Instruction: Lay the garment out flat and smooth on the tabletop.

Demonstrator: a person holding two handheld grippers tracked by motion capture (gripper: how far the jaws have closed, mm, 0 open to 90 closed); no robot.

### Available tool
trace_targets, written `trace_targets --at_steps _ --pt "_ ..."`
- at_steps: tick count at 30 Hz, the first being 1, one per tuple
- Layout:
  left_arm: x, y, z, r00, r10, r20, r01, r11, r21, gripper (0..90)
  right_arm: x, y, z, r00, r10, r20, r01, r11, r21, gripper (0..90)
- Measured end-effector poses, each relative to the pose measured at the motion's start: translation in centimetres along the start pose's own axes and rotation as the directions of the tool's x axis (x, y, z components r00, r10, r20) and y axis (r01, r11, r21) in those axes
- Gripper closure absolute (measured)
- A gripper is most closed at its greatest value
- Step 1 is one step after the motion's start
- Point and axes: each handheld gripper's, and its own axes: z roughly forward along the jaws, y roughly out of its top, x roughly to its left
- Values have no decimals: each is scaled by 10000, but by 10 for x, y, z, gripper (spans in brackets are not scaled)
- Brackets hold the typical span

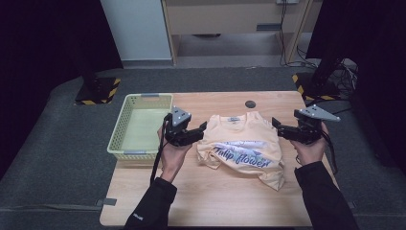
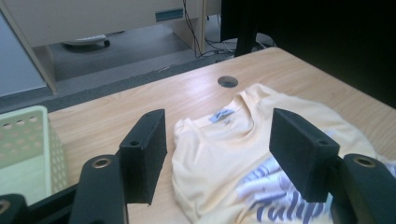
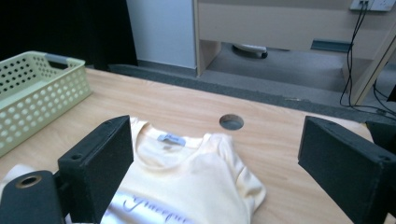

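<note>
Shirt (image 1: 242,148) mid-table, jaws apart beside it

"Tulip flower" on the T-shirt (image 1: 242,146)

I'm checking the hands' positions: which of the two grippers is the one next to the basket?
The left gripper, at the shirt's left edge, is beside the pale green basket. The right gripper is across the shirt, near the table's right edge.

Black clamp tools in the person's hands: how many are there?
2. The left black two-jaw gripper is beside the pale yellow printed T-shirt's left edge; the right black two-jaw gripper is at its right edge. Both stand open, holding nothing.
</note>
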Motion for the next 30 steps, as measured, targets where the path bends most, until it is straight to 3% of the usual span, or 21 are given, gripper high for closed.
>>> trace_targets --at_steps 14,22,30 --pt "-4 -38 -23 9997 -210 123 199 9965 808 328 17 -43 -22 9978 -480 -465 520 9948 876 121" --pt "-13 -60 -21 10000 -36 85 26 9928 1195 310 10 -75 -33 9985 -276 -462 339 9894 1411 133" --pt "-22 -79 -13 9998 -111 170 85 9888 1491 274 1 -98 -45 9992 13 -399 59 9838 1794 141"
